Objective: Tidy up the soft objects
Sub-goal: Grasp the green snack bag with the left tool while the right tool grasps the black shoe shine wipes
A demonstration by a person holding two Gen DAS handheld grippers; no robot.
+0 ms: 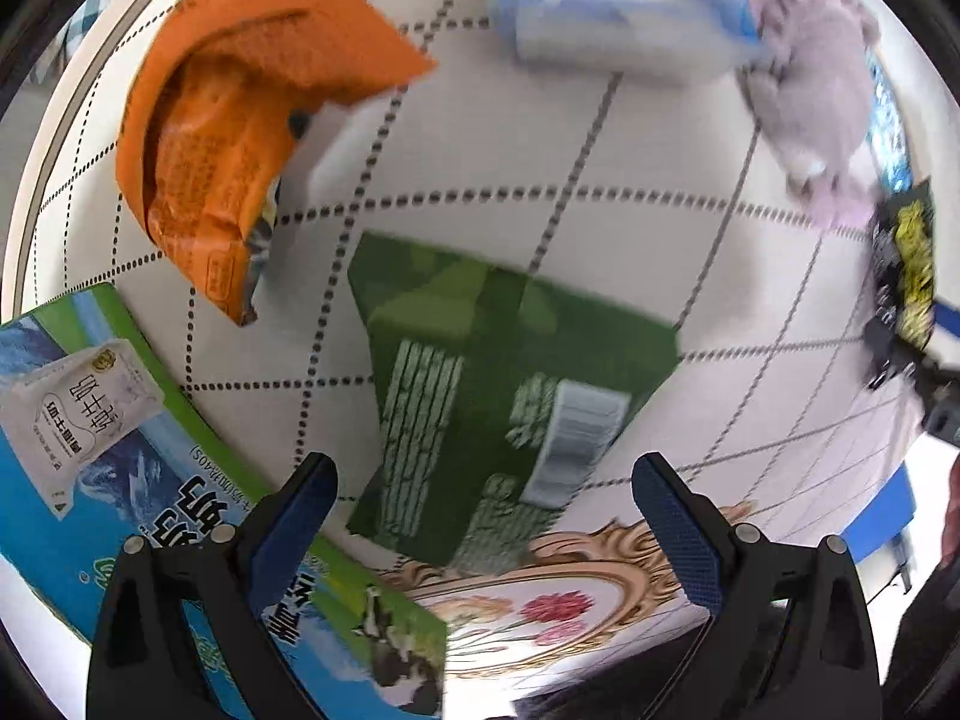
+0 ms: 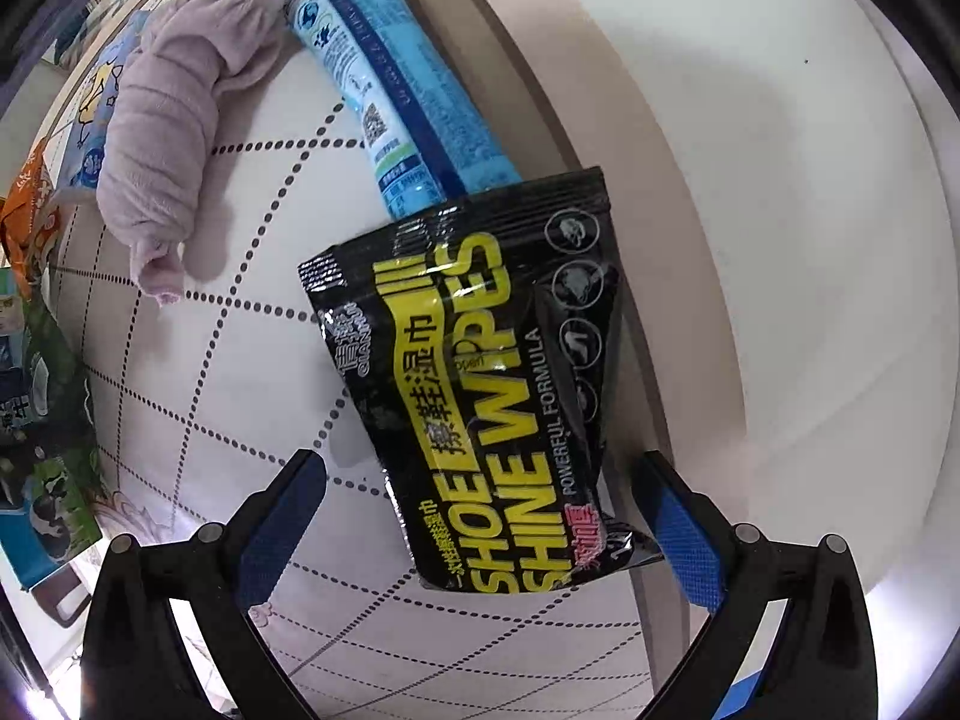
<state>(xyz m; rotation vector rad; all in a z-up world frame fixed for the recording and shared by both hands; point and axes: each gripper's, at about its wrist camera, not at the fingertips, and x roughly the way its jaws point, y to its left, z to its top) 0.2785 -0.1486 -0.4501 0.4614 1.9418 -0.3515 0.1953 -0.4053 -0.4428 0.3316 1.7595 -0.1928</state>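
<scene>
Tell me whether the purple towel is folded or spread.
Neither: the purple towel is rolled into a bunched tube on the tablecloth, creases ringing it.

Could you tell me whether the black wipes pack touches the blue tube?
Touching: the right wrist view shows the black wipes pack with its top edge overlapping the blue tube end, no gap.

Bright, even light; strong fisheye bending
Left wrist view motion-blurred; right wrist view sharp; soft shadows; dark corners
</scene>
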